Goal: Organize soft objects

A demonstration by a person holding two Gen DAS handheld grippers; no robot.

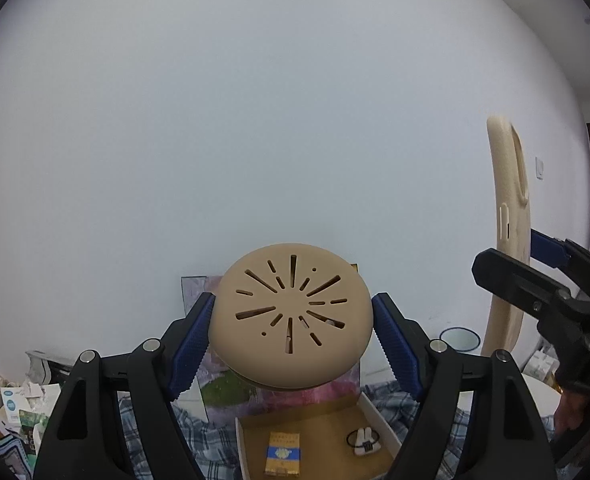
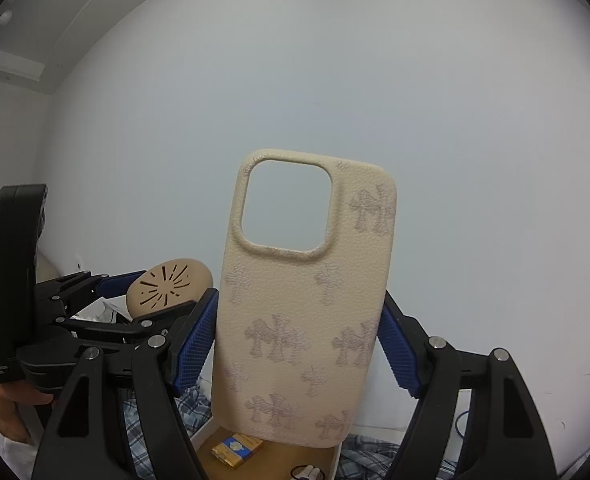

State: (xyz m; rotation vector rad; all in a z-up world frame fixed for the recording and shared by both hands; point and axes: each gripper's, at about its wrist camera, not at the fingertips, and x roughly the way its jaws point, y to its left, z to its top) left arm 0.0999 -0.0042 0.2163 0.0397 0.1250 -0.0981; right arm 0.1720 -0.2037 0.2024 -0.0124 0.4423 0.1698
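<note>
Your left gripper (image 1: pixel 291 328) is clamped on a tan round pad (image 1: pixel 291 316) with slits fanning out from its middle. Its blue fingers (image 1: pixel 193 344) press the pad's rim at 9 and 3 o'clock, so the jaws stand fairly wide, filled by the pad. The pad is lifted against the white wall (image 1: pixel 255 120), its slotted face turned toward the camera.

Your right gripper (image 2: pixel 297 344) is closed on a cream phone case (image 2: pixel 295 320) with pale cross patterns. It stands upright, camera cutout at 12 o'clock, with the blue pads squeezing its long edges.

In the left wrist view the phone case shows edge-on at 3 o'clock; in the right wrist view the round pad sits at 9 o'clock.

Below both grippers, at 6 o'clock, lies an open cardboard box (image 1: pixel 255 428) on a plaid cloth (image 1: pixel 199 432). Inside are a yellow and blue packet (image 1: pixel 283 454) and a small white item with a black loop (image 1: pixel 365 442).
</note>
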